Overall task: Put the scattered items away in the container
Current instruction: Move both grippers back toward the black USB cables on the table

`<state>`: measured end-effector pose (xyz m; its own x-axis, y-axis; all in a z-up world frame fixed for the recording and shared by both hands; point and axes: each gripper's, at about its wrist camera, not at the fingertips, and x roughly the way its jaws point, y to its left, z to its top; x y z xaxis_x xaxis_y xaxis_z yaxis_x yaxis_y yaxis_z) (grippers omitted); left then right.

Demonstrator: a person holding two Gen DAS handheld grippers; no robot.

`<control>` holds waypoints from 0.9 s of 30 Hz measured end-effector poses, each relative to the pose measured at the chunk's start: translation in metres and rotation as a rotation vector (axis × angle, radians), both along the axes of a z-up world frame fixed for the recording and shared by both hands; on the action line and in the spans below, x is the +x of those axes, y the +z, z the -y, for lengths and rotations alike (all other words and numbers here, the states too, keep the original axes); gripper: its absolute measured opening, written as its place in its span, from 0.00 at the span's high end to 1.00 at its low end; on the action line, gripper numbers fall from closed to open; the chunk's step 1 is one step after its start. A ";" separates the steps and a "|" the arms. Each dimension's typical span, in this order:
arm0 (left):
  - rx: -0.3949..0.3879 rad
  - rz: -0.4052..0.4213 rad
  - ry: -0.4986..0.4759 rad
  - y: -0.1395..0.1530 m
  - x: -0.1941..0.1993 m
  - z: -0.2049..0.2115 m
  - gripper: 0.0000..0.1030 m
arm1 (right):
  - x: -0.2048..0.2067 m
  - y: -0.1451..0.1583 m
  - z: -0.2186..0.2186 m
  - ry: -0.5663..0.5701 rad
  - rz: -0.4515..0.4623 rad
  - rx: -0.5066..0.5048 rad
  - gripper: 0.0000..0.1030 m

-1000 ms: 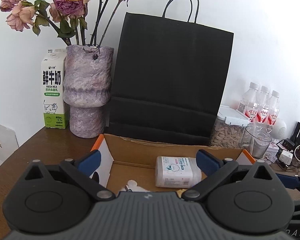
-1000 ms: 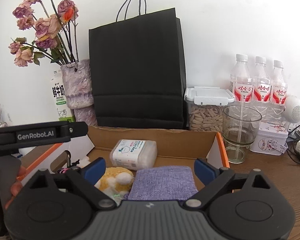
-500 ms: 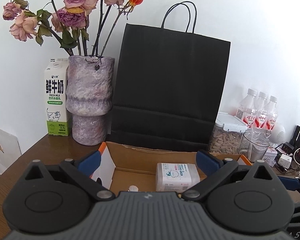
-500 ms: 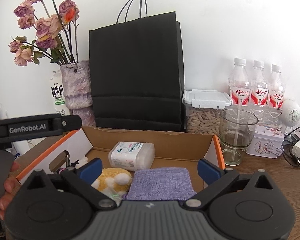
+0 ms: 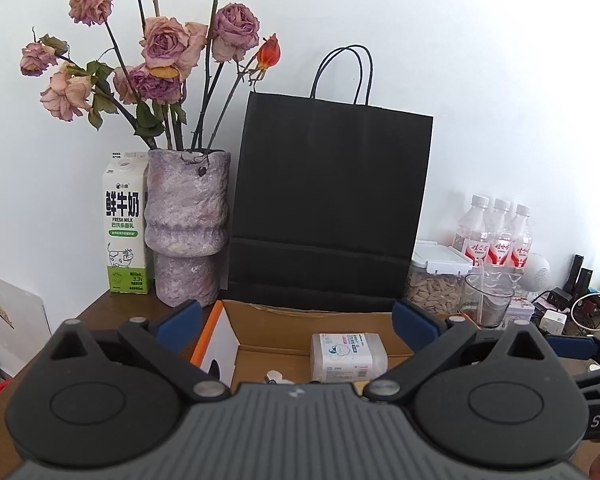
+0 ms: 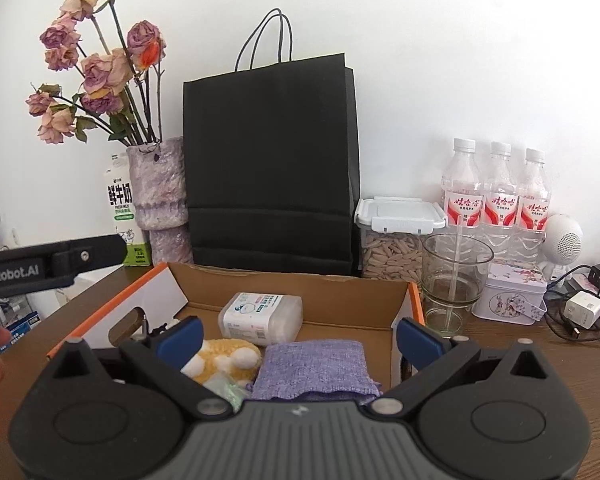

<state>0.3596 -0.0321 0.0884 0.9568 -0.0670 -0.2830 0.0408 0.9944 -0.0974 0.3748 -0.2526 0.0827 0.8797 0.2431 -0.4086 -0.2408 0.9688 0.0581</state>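
A: What lies nearest the right gripper [image 6: 298, 332]?

B: Its jaws are spread wide with nothing pinched. Just below and ahead of it, inside the cardboard box [image 6: 296, 286], lie a purple pouch [image 6: 314, 368] and, to its left, a yellow plush toy [image 6: 224, 362]. Just beyond them a white wipes pack [image 6: 262, 318] rests near the box's far wall.

A: And the left gripper [image 5: 296, 320]?

B: Also spread, empty. It looks over the box [image 5: 316, 310] from the box's left end; the wipes pack [image 5: 348, 356] sits ahead, slightly right. A small white thing shows at the gripper's edge, too hidden to name.

A: What about the counter [image 6: 580, 356] around the box?

B: Dark wood. Right of the right gripper stand a glass [image 6: 454, 280] just beside the box's orange-edged end, then a tin [image 6: 510, 298], a charger and cables. Bare wood shows at the near right.

A: Farther back?

B: A black paper bag [image 6: 272, 168] stands right behind the box's far wall. Left of it are a vase of dried roses [image 5: 186, 224] and a milk carton [image 5: 124, 224]; right of it, a seed jar [image 6: 394, 244] and three water bottles [image 6: 498, 192], all against the white wall.
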 end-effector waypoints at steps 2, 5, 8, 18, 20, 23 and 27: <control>0.004 0.006 0.000 0.000 -0.010 -0.003 0.00 | -0.009 0.002 0.003 -0.003 0.008 -0.007 0.00; 0.005 0.008 0.005 -0.001 -0.022 -0.007 0.00 | -0.023 0.002 0.006 -0.004 0.017 -0.013 0.00; 0.011 0.002 0.003 -0.003 -0.035 -0.011 0.00 | -0.037 0.000 0.007 -0.001 0.020 -0.028 0.00; 0.033 -0.050 -0.001 -0.024 -0.071 -0.023 0.00 | -0.084 -0.018 0.010 -0.006 -0.010 -0.064 0.00; 0.031 -0.059 0.007 -0.030 -0.078 -0.026 0.00 | -0.094 -0.023 0.012 -0.013 -0.017 -0.057 0.00; 0.023 -0.081 0.006 -0.038 -0.090 -0.030 0.00 | -0.106 -0.031 0.015 -0.019 -0.047 -0.047 0.00; 0.030 -0.105 0.003 -0.048 -0.103 -0.030 0.00 | -0.119 -0.044 0.016 -0.023 -0.083 -0.054 0.00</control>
